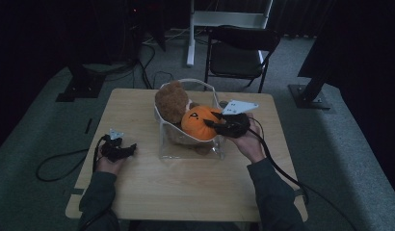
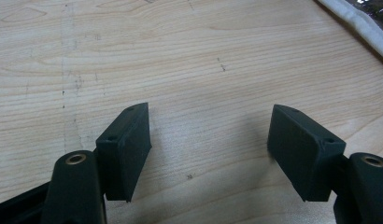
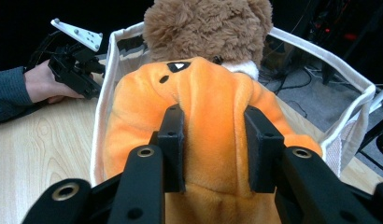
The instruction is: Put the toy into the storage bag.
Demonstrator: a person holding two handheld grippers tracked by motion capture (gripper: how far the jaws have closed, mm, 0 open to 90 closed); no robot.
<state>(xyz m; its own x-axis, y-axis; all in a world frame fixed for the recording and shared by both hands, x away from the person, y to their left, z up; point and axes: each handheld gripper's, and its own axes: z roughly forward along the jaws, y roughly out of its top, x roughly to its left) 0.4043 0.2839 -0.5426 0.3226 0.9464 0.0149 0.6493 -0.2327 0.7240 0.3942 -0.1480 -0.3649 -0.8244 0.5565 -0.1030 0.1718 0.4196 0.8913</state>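
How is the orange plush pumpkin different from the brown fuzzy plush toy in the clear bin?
The orange plush pumpkin is smooth, with black face marks; the brown fuzzy plush toy is shaggy. The right gripper pinches the pumpkin; the brown toy sits ungripped behind it. Both are soft toys in the clear bin.

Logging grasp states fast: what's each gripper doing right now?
Left gripper: open, empty, over the bare table.
Right gripper: shut on the orange plush pumpkin in the clear bag.

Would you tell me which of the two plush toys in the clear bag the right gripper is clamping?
The orange pumpkin plush: the right gripper pinches a fold of it, while the brown teddy sits untouched behind.
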